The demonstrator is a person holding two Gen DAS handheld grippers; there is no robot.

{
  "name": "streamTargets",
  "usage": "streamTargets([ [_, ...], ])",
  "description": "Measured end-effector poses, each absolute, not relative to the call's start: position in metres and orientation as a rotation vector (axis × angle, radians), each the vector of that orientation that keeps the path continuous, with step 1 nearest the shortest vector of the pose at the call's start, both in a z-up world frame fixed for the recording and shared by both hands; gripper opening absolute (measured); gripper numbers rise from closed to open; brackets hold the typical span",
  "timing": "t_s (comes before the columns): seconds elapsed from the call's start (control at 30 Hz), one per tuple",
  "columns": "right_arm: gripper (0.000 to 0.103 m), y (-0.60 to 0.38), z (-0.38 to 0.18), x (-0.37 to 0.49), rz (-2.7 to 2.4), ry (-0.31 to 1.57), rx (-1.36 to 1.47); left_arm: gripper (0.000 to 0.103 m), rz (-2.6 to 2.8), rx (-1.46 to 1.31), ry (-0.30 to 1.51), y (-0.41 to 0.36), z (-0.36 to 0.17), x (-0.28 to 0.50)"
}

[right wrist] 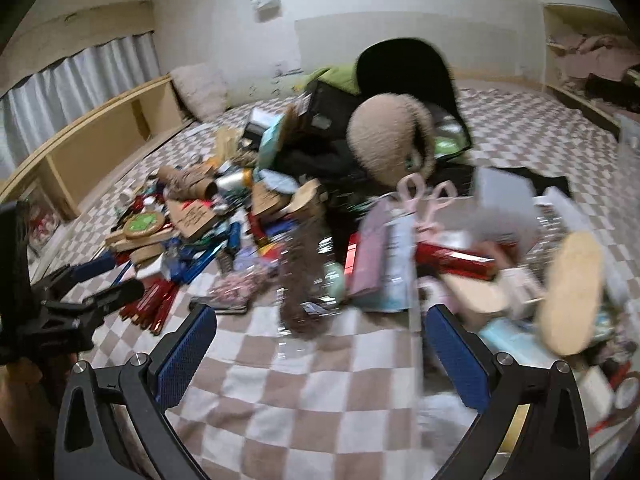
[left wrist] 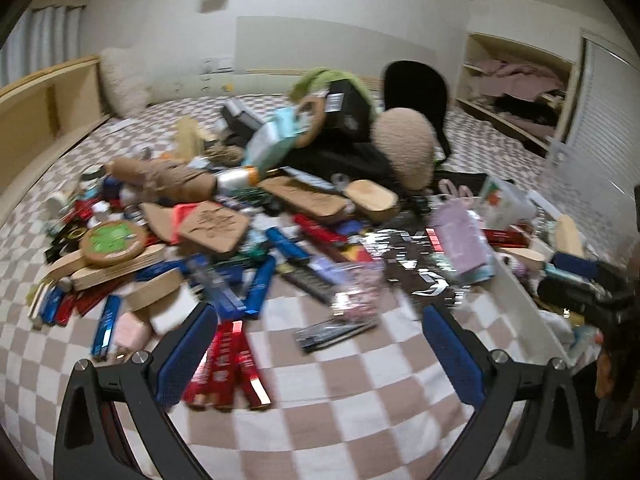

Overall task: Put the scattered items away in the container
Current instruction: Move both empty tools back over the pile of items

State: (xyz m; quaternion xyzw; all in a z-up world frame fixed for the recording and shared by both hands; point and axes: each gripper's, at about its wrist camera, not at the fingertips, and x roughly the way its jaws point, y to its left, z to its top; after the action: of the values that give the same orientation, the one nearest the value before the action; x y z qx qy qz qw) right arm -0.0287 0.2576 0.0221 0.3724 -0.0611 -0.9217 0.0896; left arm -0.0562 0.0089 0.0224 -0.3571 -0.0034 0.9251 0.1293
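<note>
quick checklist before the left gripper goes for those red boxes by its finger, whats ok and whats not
1. Left gripper open: ok, jaws wide apart.
2. Left gripper empty: ok, only checkered bedspread between the fingers.
3. Red boxes centred between fingers: not ok, they lie by the left finger.
4. Right gripper out of the way: ok, open and empty at the right edge.
5. White container has room: cannot tell, mostly cut off.

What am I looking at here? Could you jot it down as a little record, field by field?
Setting: a bed with a checkered cover
Clutter: a heap of small boxes, wooden pieces and packets
Nearest item: red boxes by the left gripper
Left gripper: open, empty
Right gripper: open, empty
Notable items: pink scissors, fuzzy beige ball
Container: white bin at the right, already holding items
</note>
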Motion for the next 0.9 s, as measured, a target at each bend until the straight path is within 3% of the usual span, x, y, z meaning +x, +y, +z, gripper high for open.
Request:
streamTargets([
  [0.9,0.103,0.120,-0.063,-0.100,-2.625,-0.014,1.271,0.103,2.865,-1.144,-0.309,-0.085,0.002,-0.063],
])
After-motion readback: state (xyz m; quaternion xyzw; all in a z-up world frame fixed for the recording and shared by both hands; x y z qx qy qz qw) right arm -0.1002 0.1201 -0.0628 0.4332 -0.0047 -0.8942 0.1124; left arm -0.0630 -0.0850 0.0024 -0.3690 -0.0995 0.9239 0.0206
